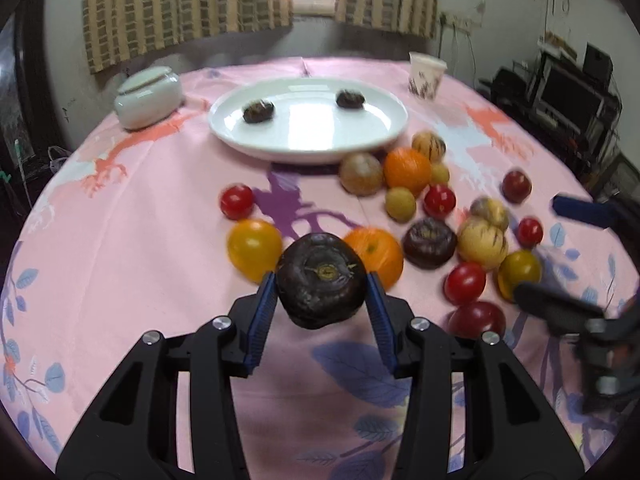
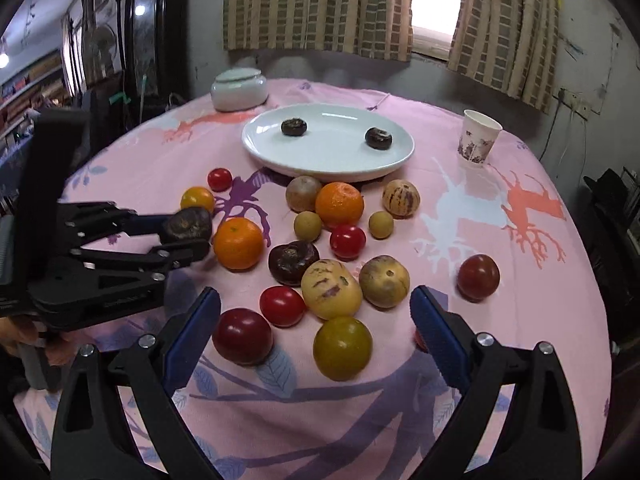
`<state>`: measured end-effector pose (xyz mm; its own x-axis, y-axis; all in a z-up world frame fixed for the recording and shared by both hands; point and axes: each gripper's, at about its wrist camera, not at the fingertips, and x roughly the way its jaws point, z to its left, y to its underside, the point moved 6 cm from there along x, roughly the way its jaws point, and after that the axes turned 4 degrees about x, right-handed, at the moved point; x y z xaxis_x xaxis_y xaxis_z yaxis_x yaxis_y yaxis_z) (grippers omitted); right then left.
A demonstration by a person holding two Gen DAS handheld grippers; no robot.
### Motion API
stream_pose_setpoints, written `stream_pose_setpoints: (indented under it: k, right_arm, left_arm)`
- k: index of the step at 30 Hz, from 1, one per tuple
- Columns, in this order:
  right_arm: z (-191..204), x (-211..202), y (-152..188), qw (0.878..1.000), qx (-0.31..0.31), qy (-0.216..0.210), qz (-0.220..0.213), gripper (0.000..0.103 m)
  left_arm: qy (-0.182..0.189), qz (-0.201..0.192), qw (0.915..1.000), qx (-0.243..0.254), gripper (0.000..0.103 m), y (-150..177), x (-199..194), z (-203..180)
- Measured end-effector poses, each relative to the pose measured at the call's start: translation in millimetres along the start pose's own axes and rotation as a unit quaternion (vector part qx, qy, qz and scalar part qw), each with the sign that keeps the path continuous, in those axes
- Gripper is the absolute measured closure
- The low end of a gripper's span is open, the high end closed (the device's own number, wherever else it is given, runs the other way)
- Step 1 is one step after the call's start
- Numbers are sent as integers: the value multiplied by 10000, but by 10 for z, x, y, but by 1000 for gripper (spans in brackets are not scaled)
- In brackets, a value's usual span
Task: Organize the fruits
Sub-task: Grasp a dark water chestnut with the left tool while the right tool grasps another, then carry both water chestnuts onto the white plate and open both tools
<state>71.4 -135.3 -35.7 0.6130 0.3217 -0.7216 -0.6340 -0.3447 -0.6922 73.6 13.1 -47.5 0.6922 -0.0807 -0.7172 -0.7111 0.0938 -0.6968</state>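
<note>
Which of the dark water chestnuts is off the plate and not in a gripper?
The dark chestnut lying on the cloth beside the orange; two sit on the plate, one in the left gripper.

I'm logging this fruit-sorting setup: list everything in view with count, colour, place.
plate: 1, white, far centre
dark fruits: 4, purple-brown; two on plate, one on cloth, one in left tongs
oranges: 2, orange, mid-cloth
tomatoes: 6 red, 2 yellow, scattered on cloth
striped fruits: 3, cream, centre-right
small fruits: 2, tan, by far orange
brown fruit: 1, beside plate
cup: 1, white, far right
lidded jar: 1, white, far left
tablecloth: 1, pink
left tongs: black, shut on dark fruit
right tongs: black, open, empty
</note>
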Motion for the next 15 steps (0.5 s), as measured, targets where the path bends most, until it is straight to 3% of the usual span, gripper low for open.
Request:
stream_pose_setpoints:
  k: [3, 6, 11, 15]
  right_arm:
    - [156, 176, -160, 9985, -466, 31, 287, 8]
    - [350, 342, -217, 9912, -1126, -151, 684, 15]
    - [403, 602, -208, 9836, -1180, -405, 1306, 27]
    - [402, 720, -197, 9787, -1331, -267, 1541, 30]
  left_arm:
    - [-63, -236, 9996, -123, 57, -68, -132, 132]
    - [19, -104, 9993, -360, 57, -76, -102, 238]
    - [94, 74, 9986, -516, 57, -53, -46, 294]
    - [118, 54, 9988, -476, 57, -48, -58, 270]
